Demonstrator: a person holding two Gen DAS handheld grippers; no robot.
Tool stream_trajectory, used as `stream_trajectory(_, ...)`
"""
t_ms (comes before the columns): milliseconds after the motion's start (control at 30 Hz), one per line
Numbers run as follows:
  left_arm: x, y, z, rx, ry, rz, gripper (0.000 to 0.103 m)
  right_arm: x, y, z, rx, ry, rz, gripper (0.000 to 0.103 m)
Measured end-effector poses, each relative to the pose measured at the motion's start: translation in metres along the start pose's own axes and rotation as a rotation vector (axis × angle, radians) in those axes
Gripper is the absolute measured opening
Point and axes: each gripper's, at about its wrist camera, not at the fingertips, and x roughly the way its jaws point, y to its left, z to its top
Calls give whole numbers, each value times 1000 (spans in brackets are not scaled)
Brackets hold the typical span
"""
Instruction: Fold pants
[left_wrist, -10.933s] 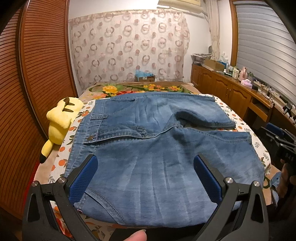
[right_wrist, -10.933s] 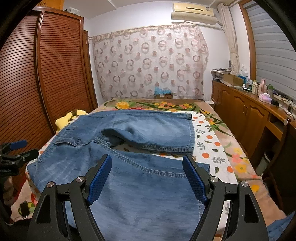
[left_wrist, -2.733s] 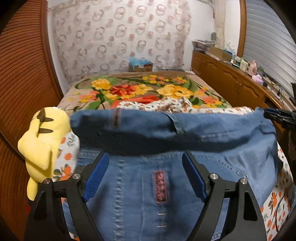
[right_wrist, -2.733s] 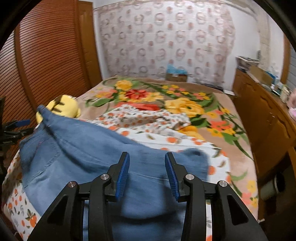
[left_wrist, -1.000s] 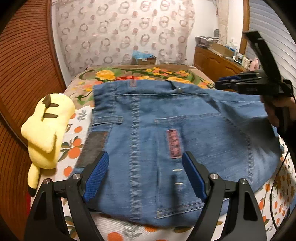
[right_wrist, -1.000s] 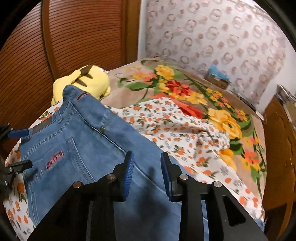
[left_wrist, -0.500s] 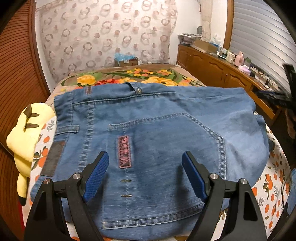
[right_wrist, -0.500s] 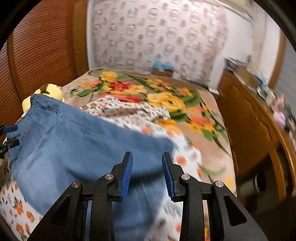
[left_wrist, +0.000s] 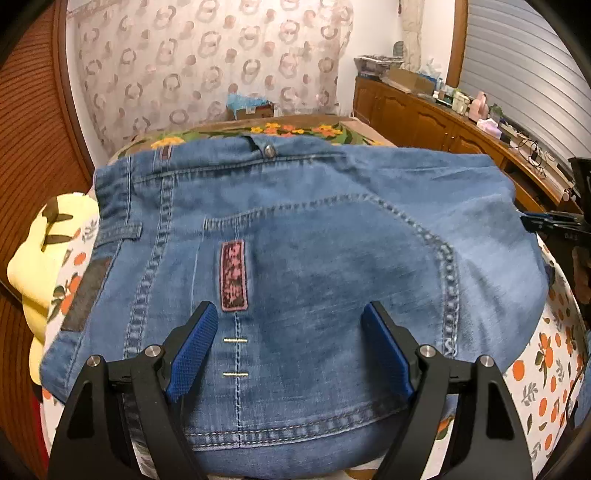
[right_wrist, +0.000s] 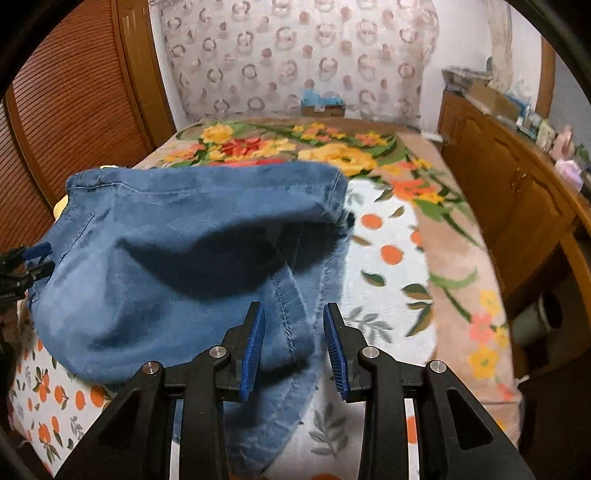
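Change: jeans (left_wrist: 295, 258) are lying folded now, waistband far.
Left gripper (left_wrist: 288, 347): hovering wide, empty.
Right gripper (right_wrist: 294, 347): narrow, straddling hem, unclamped.

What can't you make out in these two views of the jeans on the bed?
- Jeans: the near hem in the left wrist view is cut off behind the left gripper.
- Plush toy: mostly hidden by the jeans and the left edge, left wrist view.
- Right gripper: whether the pads touch the denim is unclear in the right wrist view, which is blurred.
- Dresser items: too small to identify.
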Motion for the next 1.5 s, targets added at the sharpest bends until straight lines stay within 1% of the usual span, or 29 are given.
stream_trajectory(33,1,1,-1,-1,3,1,82,-2,-7,9,-1,3,9,34)
stream_trajectory(100,3,2,-4,2,6,3,82,-1,-3,10,-16,10,14,33)
stream_trajectory(133,4,2,-5,7,6,7,82,-2,-1,10,-24,8,14,21)
stream_trajectory(167,4,0,-5,13,6,12,82,-9,1,10,-32,2,15,14)
stream_trajectory(233,5,-1,-6,21,7,21,82,-25,4,10,-48,-15,13,11)
stream_trajectory(400,6,-4,-6,28,8,29,82,-66,1,-3,-61,-80,-38,9)
stream_trajectory(500,6,-5,-6,28,7,29,82,-79,-1,-19,-84,-48,-56,9)
stream_trajectory(600,6,-5,-6,30,8,30,82,-73,-5,-37,-73,14,-42,9)
stream_trajectory(733,6,-7,-6,29,8,29,82,-70,-7,-43,-50,30,-38,9)
stream_trajectory(767,6,-7,-6,28,8,28,82,-69,-9,-41,-42,28,-41,9)
stream_trajectory(900,-4,-3,-6,27,-10,43,82,-69,-12,-31,-26,7,-60,21)
stream_trajectory(967,-15,5,-5,15,-32,55,82,-71,-11,-29,-17,-10,-63,26)
stream_trajectory(1000,-21,10,-6,6,-42,60,82,-70,-12,-27,-11,-18,-62,30)
stream_trajectory(1033,-27,16,-7,-3,-53,69,82,-69,-5,-31,-9,-21,-65,33)
stream_trajectory(1100,-36,30,-9,-17,-65,94,82,-64,-5,-34,3,-21,-60,34)
stream_trajectory(1233,-52,64,-17,-62,-74,158,77,-52,-5,-42,20,5,-57,36)
stream_trajectory(1400,-57,104,-29,-134,-58,231,73,-44,-2,-47,28,30,-30,38)
stream_trajectory(1500,-55,119,-34,-163,-49,244,72,-43,-2,-47,39,30,-13,40)
